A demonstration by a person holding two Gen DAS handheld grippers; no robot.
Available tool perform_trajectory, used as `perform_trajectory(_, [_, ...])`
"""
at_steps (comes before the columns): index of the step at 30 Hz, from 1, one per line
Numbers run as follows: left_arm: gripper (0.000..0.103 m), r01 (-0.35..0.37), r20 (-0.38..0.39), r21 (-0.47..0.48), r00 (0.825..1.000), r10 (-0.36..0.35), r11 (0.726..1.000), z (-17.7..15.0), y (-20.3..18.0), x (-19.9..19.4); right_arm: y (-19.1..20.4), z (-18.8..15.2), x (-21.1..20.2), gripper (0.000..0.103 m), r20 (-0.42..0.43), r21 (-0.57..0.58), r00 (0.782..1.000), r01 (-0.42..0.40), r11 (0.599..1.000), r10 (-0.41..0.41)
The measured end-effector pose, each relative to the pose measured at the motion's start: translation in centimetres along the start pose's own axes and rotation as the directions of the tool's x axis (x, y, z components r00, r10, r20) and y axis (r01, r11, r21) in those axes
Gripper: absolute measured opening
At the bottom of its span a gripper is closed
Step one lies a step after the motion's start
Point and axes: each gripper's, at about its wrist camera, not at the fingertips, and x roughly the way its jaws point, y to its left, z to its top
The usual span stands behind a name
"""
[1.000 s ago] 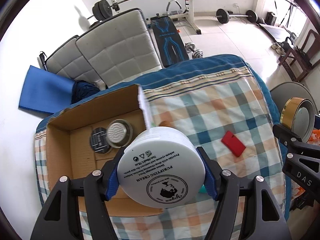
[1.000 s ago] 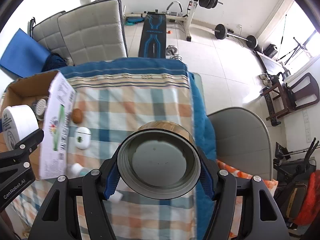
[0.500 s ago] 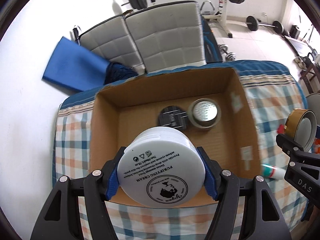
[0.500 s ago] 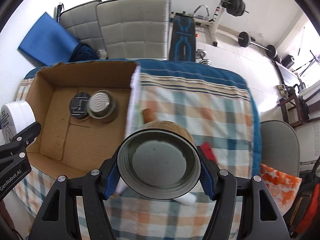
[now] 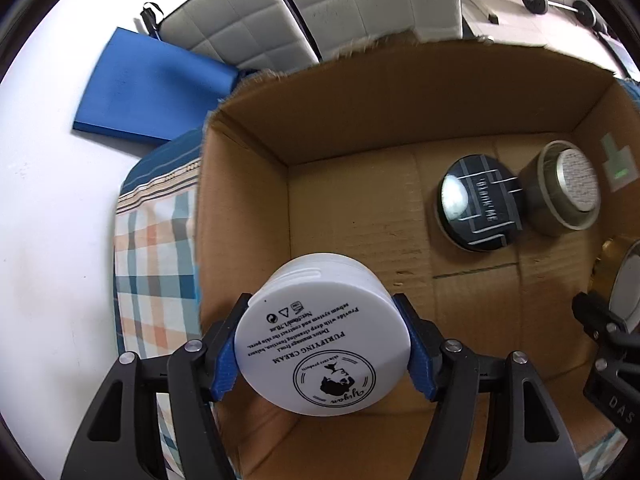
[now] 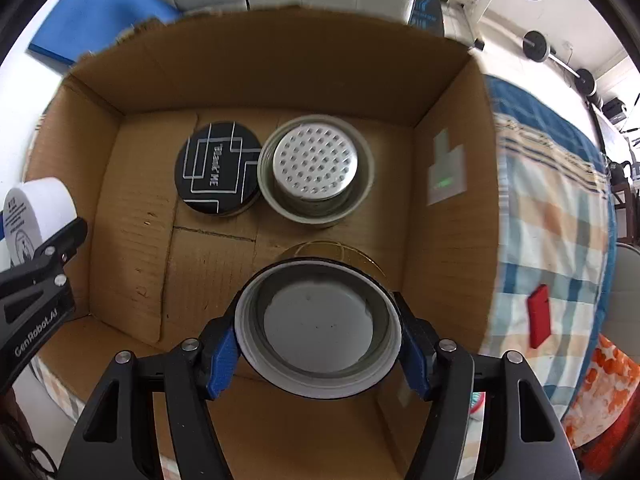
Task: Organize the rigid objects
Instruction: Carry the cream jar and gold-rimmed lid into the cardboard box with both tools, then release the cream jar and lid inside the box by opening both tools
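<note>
**Both tongs loaded above the open carton**

We see the left tongs (image 5: 322,344) spread wide around a white cream jar (image 5: 322,340), the blue pads (image 5: 222,364) pressing its round sides. The jar's printed face turns toward the camera, and it hangs over the left part of the cardboard box (image 5: 360,112), near the left wall. From the right wrist view the same jar (image 6: 30,210) shows at the left edge, by the box's left wall.

The right tongs (image 6: 318,330) are likewise spread wide, gripping a gold tin (image 6: 318,328) by its sides; its grey recessed face looks at the lens and a gold band shows along its far edge. It hangs over the right half of the box (image 6: 280,60), just in front of the two things already lying on the box floor.

Those two lie side by side, touching or nearly so: a black round tin (image 6: 218,168) with silver lines on its lid, and to its right a grey tin with a dimpled metal lid (image 6: 316,170). Outside the box, on the checked cloth (image 6: 560,208) over the tabletop, lies a red flat object (image 6: 538,322), well apart from the box.
</note>
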Motion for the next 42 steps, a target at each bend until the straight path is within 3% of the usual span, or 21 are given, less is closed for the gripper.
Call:
perform_trajectory(13, [0.066, 0.069, -0.080, 0.052, 0.995, -0.065, 0.996, 3.9, -0.6, 5.5, 0.8, 2.2, 5.6, 0.070, -0.120, 0.068, 0.991, -0.058, 0.996, 0.066])
perform_trajectory(21, [0.066, 0.098, -0.118, 0.060, 0.989, -0.090, 0.993, 5.5, -0.4, 7.3, -0.1, 2.8, 6.8, 0.070, -0.120, 0.100, 0.989, -0.070, 0.993, 0.082])
perform_trajectory(28, [0.066, 0.140, -0.130, 0.070, 0.983, -0.130, 0.988, 5.6, 0.9, 7.6, -0.9, 4.1, 7.4, 0.071, -0.119, 0.115, 0.989, -0.068, 0.991, 0.082])
perform_trajectory(35, [0.067, 0.224, -0.162, -0.039, 0.960, -0.227, 0.974, 5.1, 3.6, 7.0, -2.0, 4.6, 7.2, 0.072, -0.127, 0.140, 0.985, -0.097, 0.985, 0.115])
perform_trajectory(42, [0.068, 0.177, -0.130, -0.020, 0.975, -0.178, 0.984, 3.9, 4.6, 3.7, -1.8, 4.0, 5.9, 0.079, -0.113, 0.149, 0.986, -0.107, 0.983, 0.124])
